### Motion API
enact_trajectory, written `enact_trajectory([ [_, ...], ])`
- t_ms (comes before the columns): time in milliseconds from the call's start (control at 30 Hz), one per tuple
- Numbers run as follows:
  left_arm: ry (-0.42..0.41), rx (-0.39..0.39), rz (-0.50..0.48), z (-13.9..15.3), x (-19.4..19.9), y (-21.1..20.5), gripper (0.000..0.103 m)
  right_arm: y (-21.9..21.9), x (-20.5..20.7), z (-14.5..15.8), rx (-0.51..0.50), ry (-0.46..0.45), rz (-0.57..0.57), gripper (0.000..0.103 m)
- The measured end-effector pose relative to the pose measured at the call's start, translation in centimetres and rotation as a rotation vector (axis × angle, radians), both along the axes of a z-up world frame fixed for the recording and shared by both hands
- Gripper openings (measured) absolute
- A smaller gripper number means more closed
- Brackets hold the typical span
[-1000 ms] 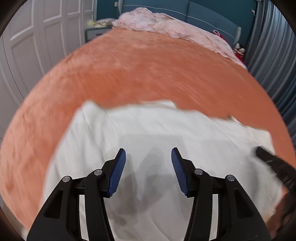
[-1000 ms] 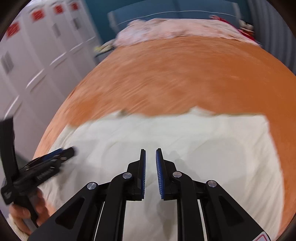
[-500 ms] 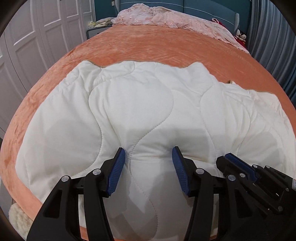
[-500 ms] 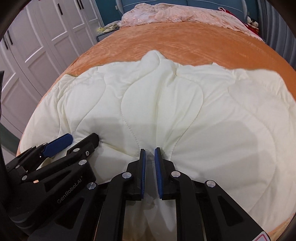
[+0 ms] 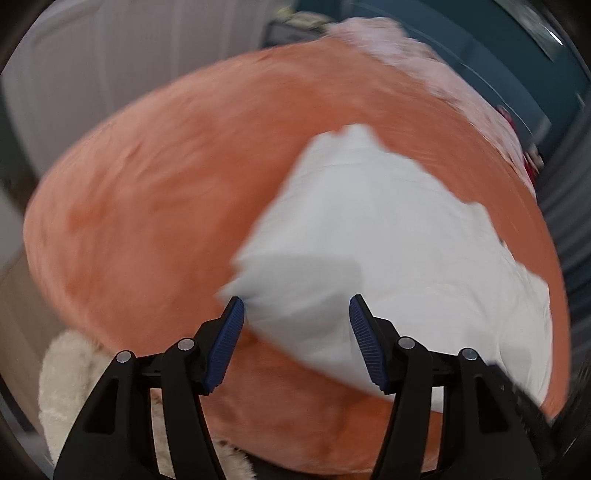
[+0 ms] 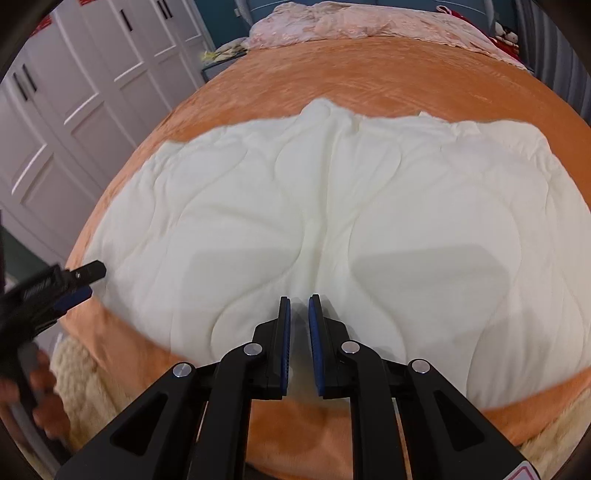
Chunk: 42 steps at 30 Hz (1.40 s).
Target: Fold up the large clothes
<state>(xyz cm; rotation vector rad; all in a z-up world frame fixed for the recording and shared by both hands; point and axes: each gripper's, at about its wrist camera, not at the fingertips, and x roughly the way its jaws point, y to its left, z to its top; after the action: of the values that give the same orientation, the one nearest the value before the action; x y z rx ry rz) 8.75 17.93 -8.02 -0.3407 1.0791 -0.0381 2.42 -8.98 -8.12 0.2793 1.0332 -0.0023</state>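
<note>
A cream quilted cover (image 6: 332, 221) lies spread flat on the orange bed (image 6: 369, 74). My right gripper (image 6: 299, 306) hovers over the middle of its near edge. Its jaws are closed to a thin slit and nothing is pinched between them. My left gripper (image 6: 86, 282) sits at the quilt's near left corner, held by a hand (image 6: 40, 380). The left wrist view is blurred. There the left gripper (image 5: 297, 314) has its jaws opening, and the quilt's corner (image 5: 295, 295) shows between the pads without touching them.
White wardrobe doors (image 6: 74, 110) line the left side of the bed. Pink bedding (image 6: 351, 22) is heaped at the headboard end. A fluffy cream rug (image 6: 85, 387) lies below the bed's near left edge. Grey curtains (image 5: 565, 184) hang at the right.
My left gripper swung left from the middle of the near edge to the quilt's left corner, rolled, and its jaws widened. The right gripper drew back a little. The quilt's centre ridge has flattened.
</note>
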Motion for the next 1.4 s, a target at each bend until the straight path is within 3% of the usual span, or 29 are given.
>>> enact_trajectory([
  [100,0.067,-0.175,0.065,-2.4,0.4,1.9,0.067,0.5,-0.2,-0.6,-0.026,0.003,0.009,0.013],
  [200,0.064,-0.235,0.059,-3.1,1.0,1.4,0.075,-0.1,0.3,-1.2,0.001,0.011,0.004,0.013],
  [267,0.066,-0.266,0.04,-3.2,1.6,0.6,0.075,-0.5,0.4,-1.6,0.03,0.01,-0.002,0.013],
  [300,0.066,-0.28,0.03,-3.2,1.9,0.1,0.075,-0.7,0.5,-1.7,0.036,0.008,-0.002,0.013],
  [367,0.067,-0.283,0.009,-2.8,2.2,-1.1,0.056,-0.6,0.5,-1.8,0.035,0.004,0.002,0.013],
  [433,0.049,-0.259,-0.008,-1.4,2.1,-2.0,0.033,-0.4,0.5,-1.5,0.014,0.008,0.01,0.013],
  [500,-0.004,-0.216,-0.038,1.0,1.7,-2.7,0.022,-0.3,0.2,-0.6,-0.005,0.016,0.011,0.012],
  [633,-0.133,-0.187,-0.135,7.0,-0.1,-4.5,0.017,-0.6,-1.5,1.2,0.006,0.009,0.011,0.012],
  [733,-0.217,-0.173,-0.236,11.1,-2.0,-7.2,0.016,-1.4,-2.1,0.3,0.042,0.031,0.0,0.012],
  [900,-0.353,-0.02,-0.466,15.5,-6.4,-16.3,0.015,-3.0,-1.7,-0.7,0.149,0.045,-0.023,0.012],
  [1000,-0.374,0.021,-0.553,16.4,-7.5,-20.5,0.016,-4.7,-2.8,1.3,0.155,0.028,-0.053,0.012],
  [1100,-0.371,0.062,-0.613,16.0,-7.6,-24.5,0.016,-7.6,-5.0,4.1,0.06,-0.015,-0.105,0.013],
  [1233,-0.339,0.099,-0.679,14.3,-8.0,-29.4,0.016,-11.8,-8.6,6.3,-0.03,-0.031,-0.201,0.014],
  [1400,-0.278,0.154,-0.754,11.2,-9.0,-34.4,0.016,-15.8,-12.0,7.4,-0.053,-0.031,-0.281,0.014],
])
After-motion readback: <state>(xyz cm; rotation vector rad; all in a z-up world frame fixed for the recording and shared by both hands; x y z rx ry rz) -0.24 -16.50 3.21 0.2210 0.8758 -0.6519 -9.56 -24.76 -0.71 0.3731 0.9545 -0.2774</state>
